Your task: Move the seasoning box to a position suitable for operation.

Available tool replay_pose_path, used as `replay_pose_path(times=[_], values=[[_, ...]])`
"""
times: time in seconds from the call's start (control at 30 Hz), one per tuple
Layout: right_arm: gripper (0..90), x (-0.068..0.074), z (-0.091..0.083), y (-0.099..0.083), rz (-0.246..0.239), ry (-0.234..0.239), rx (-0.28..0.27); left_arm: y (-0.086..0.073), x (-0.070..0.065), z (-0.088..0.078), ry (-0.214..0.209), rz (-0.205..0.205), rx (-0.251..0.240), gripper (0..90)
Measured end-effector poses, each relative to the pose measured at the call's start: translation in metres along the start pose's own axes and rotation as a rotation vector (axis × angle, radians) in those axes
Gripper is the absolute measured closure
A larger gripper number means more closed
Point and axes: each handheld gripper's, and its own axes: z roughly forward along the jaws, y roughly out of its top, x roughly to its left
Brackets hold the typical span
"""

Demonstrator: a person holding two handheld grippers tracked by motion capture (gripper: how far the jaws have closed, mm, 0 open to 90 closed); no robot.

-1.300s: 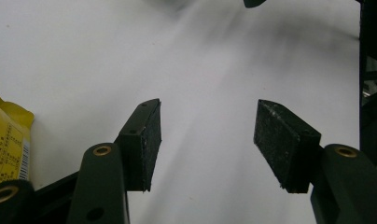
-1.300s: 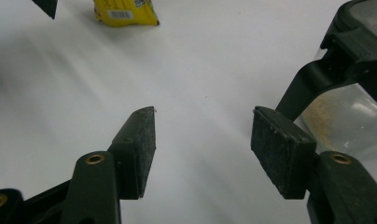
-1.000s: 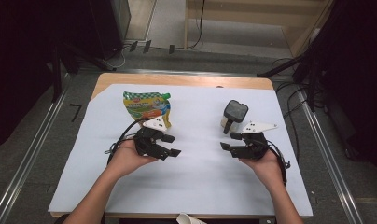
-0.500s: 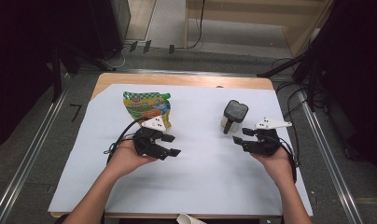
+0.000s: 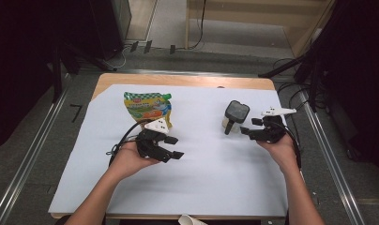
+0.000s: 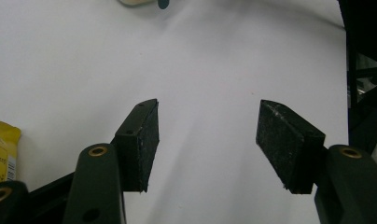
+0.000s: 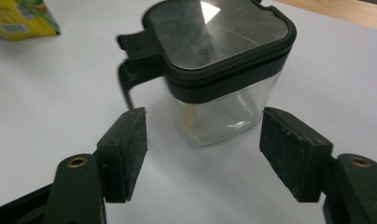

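Glass jar (image 5: 235, 118) with dark square lid is seen on the white sheet (image 5: 201, 183) covering the worktop, at about 2 o'clock from sheet centre, upright. Right gripper (image 5: 247, 130) is held just beside it at the jar's 4 o'clock, apart from it; jaws have just been opening and stand wide, nothing between the pads.

Right gripper view adds what the high view lacks: clear walls of the jar (image 7: 219, 70), reflective lid top, a dark handle-like clip running down its side. Jar sits just ahead of the jaws, centred on the gap.

Left gripper (image 5: 174, 147) is held near sheet centre, jaws apart and empty. Left gripper view gives bare sheet between the pads (image 6: 142, 140), with a yellow corner of the pouch (image 6: 2, 154) at 9 o'clock.

Printed green-and-yellow pouch (image 5: 147, 108) lies flat at 11 o'clock, well apart from the jar.

Room: open sheet between pouch and jar, and across the whole 6 o'clock half. Jar stands near the sheet's 3 o'clock edge; wooden worktop edge (image 5: 187, 80) is exposed at 12 o'clock.
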Motion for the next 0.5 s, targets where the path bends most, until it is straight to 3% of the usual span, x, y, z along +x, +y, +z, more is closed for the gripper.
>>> replay_pose_path(times=[0.17,0.27,0.37,0.5], values=[[29.3,-0.009,0.013,0.0,-0.027,0.009,0.001,-0.001,0.0,-0.001,-0.006,-0.012,-0.017,40.2],[28.3,-0.011,0.017,-0.001,-0.02,0.024,0.004,-0.003,-0.001,-0.002,-0.005,-0.011,-0.013,40.4],[26.5,-0.015,0.025,-0.001,-0.049,0.028,-0.002,-0.004,-0.002,-0.003,-0.003,-0.016,-0.013,40.4],[22.6,-0.021,0.032,0.0,-0.057,0.058,-0.012,-0.008,-0.004,-0.005,0.001,-0.019,-0.012,40.5]])
